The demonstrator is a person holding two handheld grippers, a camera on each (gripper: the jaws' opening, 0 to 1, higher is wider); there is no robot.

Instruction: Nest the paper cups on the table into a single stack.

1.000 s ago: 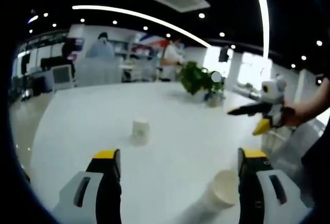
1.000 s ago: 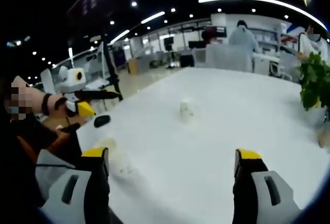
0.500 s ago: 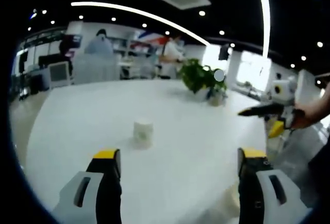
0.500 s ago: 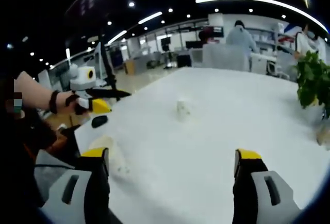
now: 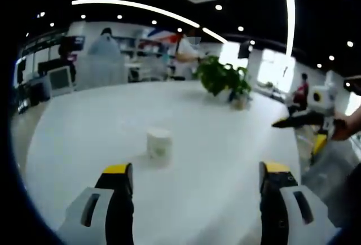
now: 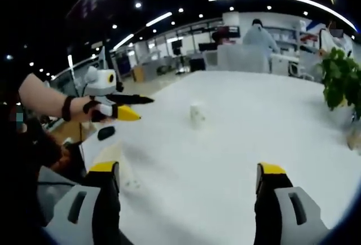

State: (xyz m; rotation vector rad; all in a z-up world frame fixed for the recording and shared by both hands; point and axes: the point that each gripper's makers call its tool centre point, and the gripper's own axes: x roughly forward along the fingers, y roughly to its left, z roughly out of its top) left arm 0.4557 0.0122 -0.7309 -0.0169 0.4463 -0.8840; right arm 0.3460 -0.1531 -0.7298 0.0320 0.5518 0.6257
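White table (image 5: 84,121), lone paper cup (image 5: 158,143) mid-table, wide bare margins

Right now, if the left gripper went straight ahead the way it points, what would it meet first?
Probably the white paper cup standing on the table. It sits ahead of the left gripper, nearer its left jaw than the middle of the open gap, so it might be clipped or narrowly missed; depth is unclear.
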